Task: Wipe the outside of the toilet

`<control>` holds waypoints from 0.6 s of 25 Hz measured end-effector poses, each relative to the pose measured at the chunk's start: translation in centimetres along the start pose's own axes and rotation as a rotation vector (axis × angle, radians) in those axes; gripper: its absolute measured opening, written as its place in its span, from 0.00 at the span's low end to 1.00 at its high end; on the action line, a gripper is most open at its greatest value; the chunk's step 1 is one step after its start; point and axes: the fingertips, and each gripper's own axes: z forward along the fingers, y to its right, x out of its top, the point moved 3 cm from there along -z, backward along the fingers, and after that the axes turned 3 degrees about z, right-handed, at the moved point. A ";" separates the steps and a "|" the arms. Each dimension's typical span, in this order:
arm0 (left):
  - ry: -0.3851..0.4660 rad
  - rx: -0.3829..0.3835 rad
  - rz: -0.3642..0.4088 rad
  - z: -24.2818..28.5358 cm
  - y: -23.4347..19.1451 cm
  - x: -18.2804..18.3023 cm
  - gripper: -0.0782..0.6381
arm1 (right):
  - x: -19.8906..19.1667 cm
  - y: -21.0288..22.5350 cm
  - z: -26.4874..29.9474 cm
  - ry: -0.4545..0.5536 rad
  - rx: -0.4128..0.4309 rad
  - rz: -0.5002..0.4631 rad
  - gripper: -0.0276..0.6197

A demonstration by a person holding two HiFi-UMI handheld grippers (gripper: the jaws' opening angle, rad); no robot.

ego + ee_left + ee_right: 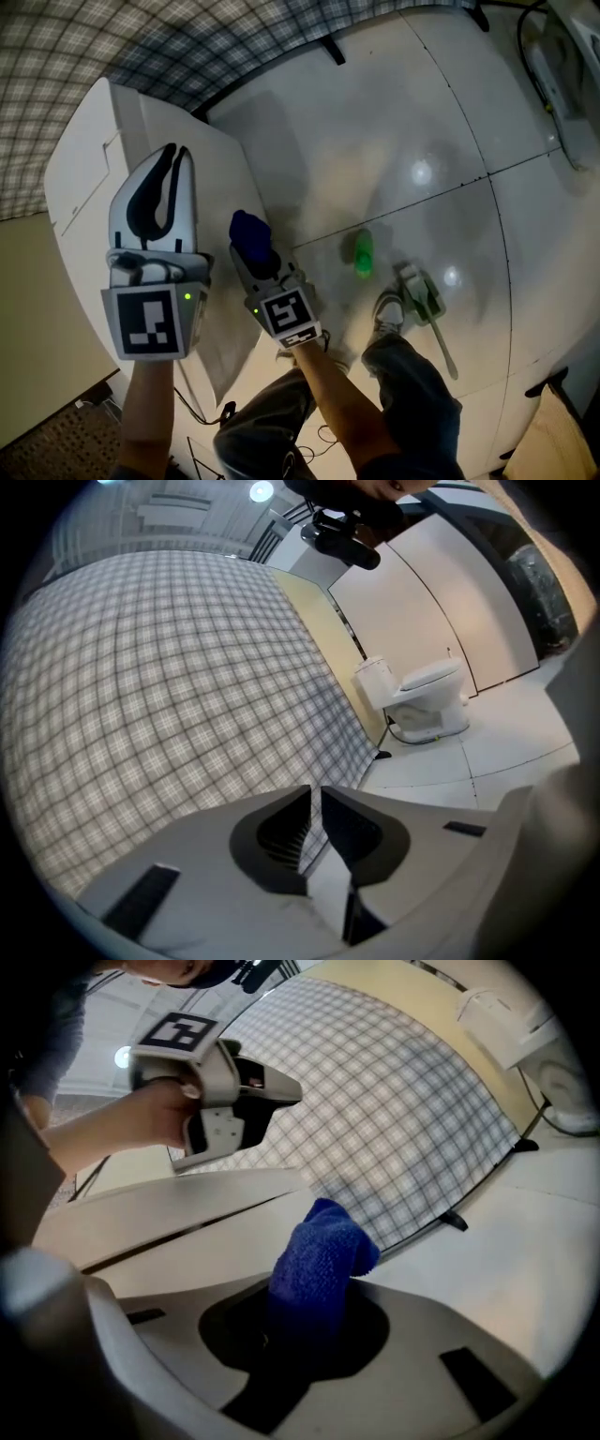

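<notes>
White floor tiles (422, 112) meet a checked wall (112, 37). The toilet (427, 700) stands by that wall, well apart from both grippers. The left gripper (173, 152), over a white box (84, 169), has its 2 jaws almost together and empty. The right gripper (255, 251) clamps a blue cloth (319, 1255).

A boxy cabinet (89, 159) is standing at the left, against the wall (187, 47). The left gripper (167, 159) is hanging over its top. The right gripper (258, 255), just to the right, is holding a cloth (249, 232) beside the cabinet's front edge. Further right on the floor (422, 122), a bottle (363, 253) is sitting, and a brush (424, 302) is lying beside a shoe (386, 314). The toilet (427, 700) is standing well apart, against a far wall.
</notes>
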 end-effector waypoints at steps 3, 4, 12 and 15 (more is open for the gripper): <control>0.012 -0.052 0.082 1.7 0.3 0.3 0.18 | 2.6 4.2 5.8 0.051 0.010 -0.068 0.16; 0.010 -0.069 0.110 2.5 0.4 0.2 0.18 | 3.0 5.3 7.9 0.049 0.023 -0.086 0.16; -0.016 -0.158 0.061 6.2 1.2 -1.7 0.18 | 0.1 10.2 18.9 -0.037 0.098 -0.135 0.16; -0.026 -0.165 0.112 6.5 1.9 -2.3 0.18 | -2.0 10.8 19.9 -0.083 0.106 -0.144 0.16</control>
